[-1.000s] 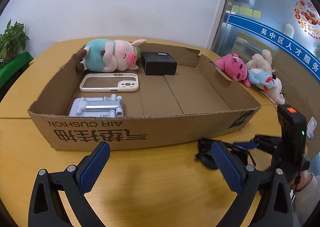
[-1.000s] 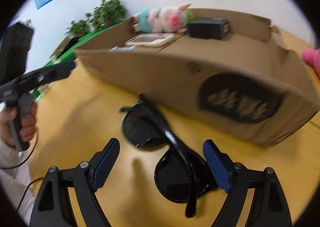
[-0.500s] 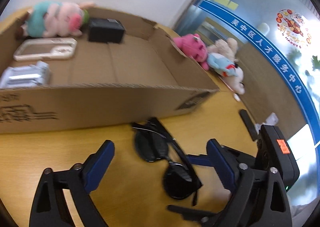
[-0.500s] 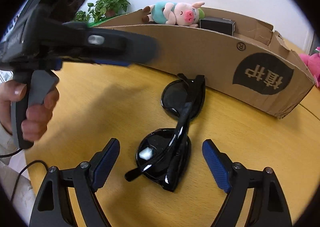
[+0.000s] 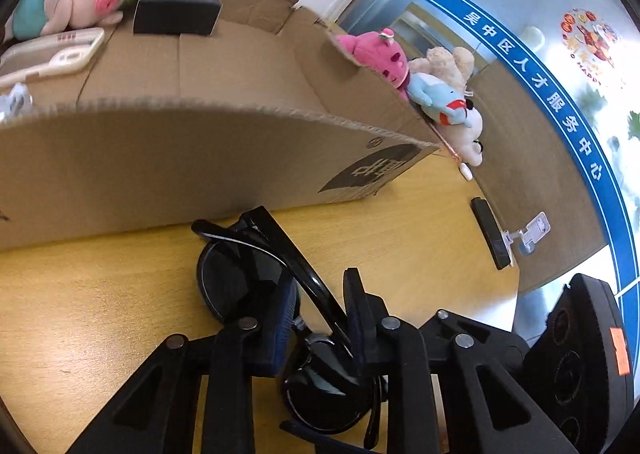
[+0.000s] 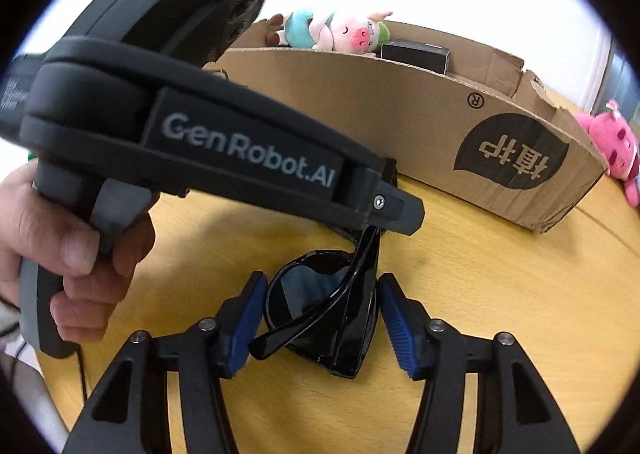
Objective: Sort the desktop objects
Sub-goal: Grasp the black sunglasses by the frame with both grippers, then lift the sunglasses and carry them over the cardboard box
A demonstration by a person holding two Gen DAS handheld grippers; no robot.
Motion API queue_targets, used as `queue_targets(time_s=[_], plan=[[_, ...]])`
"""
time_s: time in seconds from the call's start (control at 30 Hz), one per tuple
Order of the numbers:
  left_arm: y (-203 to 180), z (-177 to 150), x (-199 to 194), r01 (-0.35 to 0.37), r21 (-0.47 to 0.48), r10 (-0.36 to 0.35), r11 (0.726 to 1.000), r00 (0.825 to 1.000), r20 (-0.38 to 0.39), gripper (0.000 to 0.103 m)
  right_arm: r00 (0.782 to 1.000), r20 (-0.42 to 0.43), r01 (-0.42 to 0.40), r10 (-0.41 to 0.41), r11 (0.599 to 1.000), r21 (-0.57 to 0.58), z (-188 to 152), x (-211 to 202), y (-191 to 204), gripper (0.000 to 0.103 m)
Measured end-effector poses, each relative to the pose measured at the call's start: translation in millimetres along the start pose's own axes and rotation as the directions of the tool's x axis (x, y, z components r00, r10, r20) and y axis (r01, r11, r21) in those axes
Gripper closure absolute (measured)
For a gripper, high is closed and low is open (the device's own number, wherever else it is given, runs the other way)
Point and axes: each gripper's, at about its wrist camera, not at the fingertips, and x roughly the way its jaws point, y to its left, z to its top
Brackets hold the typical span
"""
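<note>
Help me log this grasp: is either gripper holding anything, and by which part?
The left gripper is shut on the sunglasses at the bridge. The right gripper straddles one lens, open.

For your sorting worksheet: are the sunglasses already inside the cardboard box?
No, the sunglasses lie on the table in front of the box, between the right gripper jaws.
</note>
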Motion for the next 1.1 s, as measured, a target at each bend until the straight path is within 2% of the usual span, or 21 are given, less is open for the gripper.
queue_targets(time_s=[0.17,0.47,0.6,0.7,0.83,1.0,1.1], plan=[[-25,10,-26,-0.056,0.076,0.051,0.996,0.997,0.057,0.082,0.997,0.079,-0.019,0.018,1.000,0.011,11,-18,1,0.047],[-81,45,-82,-0.062,0.224,0.019,0.973,0.982,0.187,0.086,0.967,0.255,0.015,-0.015,1.000,0.002,44,-75,1,0.047],[-101,85,-99,-0.082,0.300,0.008,0.950,0.971,0.241,0.087,0.945,0.324,0.058,-0.051,0.998,-0.012,79,-89,-10,0.047],[-107,124,-110,-0.062,0.327,-0.024,0.943,0.967,0.253,0.087,0.923,0.374,0.102,-0.091,0.995,-0.010,109,-97,-20,0.047],[-115,169,-117,-0.077,0.392,-0.035,0.917,0.962,0.270,0.087,0.902,0.417,0.119,-0.112,0.993,0.010,151,-102,-39,0.047],[-104,239,-109,-0.057,0.411,-0.054,0.910,0.966,0.251,0.087,0.893,0.429,0.144,-0.135,0.989,0.010,196,-98,-64,0.047],[-84,281,-87,-0.004,0.390,-0.083,0.921,0.975,0.207,0.087,0.899,0.412,0.155,-0.147,0.988,0.016,218,-84,-79,0.047]])
